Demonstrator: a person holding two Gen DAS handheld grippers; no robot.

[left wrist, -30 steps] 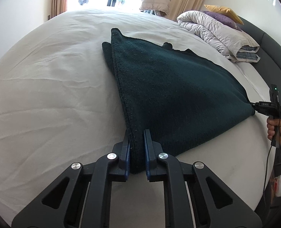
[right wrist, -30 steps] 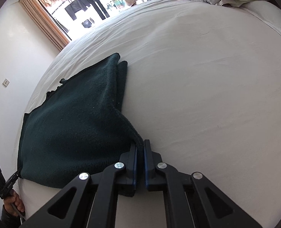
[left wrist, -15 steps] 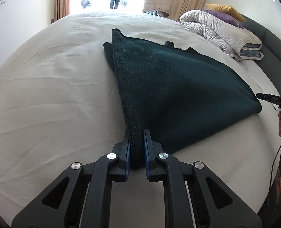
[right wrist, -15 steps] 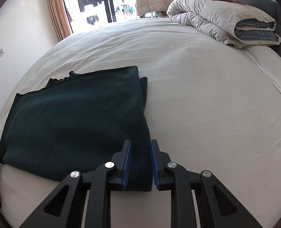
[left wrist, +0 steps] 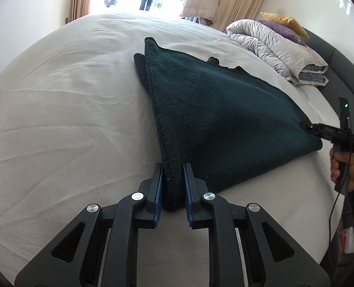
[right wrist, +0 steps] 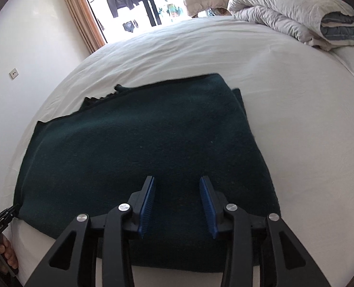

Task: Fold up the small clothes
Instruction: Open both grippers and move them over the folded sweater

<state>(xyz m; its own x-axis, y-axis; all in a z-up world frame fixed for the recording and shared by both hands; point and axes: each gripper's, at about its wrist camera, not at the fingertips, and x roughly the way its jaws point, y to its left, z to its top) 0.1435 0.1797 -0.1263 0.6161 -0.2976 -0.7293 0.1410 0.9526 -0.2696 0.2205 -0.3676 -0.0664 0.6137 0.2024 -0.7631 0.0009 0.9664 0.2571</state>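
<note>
Releasing the folded cloth (right wrist: 141,148) flat on the bed (right wrist: 284,95): right tongs (right wrist: 178,205) just opened, empty above it; left tongs (left wrist: 172,186) (easing) pinch its corner; let go gently.

White bed (left wrist: 57,119) — dark green cloth (left wrist: 212,119), rolled duvet (left wrist: 272,45) on it.

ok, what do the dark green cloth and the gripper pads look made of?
Dark green cloth: likely wool or fleece knit, matte; fuzzy nap, thick soft edges. Pads on the right hand-held gripper: probably rubber or plastic, blue; fine ribbing visible.
</note>
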